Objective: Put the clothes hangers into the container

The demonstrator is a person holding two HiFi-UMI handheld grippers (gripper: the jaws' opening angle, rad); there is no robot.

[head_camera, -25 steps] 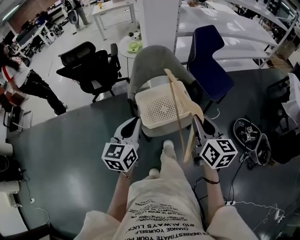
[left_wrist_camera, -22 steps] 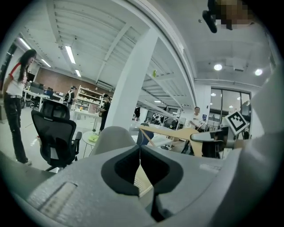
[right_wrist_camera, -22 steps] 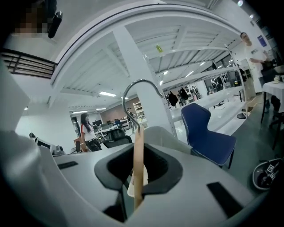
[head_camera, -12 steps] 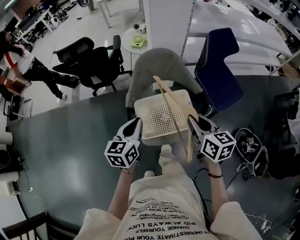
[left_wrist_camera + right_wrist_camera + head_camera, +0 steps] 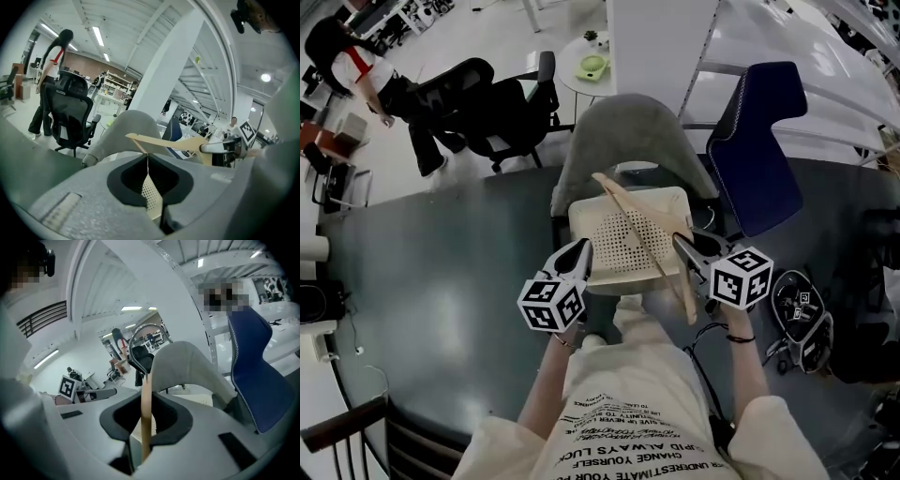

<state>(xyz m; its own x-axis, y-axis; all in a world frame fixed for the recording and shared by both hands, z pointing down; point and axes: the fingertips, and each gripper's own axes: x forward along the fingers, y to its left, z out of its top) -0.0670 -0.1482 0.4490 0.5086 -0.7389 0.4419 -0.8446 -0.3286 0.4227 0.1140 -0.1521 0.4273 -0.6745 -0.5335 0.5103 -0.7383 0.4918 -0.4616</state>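
Head view: wooden hanger (image 5: 639, 242) lies slantwise across the cream perforated basket (image 5: 671, 195), which sits on a grey chair (image 5: 637, 131). Dark floor; black office chair (image 5: 502, 103) and blue chair (image 5: 764, 141) nearby.

Left gripper view: left tongs (image 5: 149, 178) pinched shut on the basket wall, steadying it.

Right gripper view: right tongs (image 5: 145, 427) clamped on the hanger's wood, wire hook (image 5: 136, 345) ahead.

Step, as judged: lowering in. Next: tilt inside, release.

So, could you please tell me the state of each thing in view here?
Basket: sits on the grey chair, nothing lying inside.
Hanger: held tilted across the basket's top, not yet inside.
Left gripper: shut on the basket's rim.
Right gripper: shut on the hanger.
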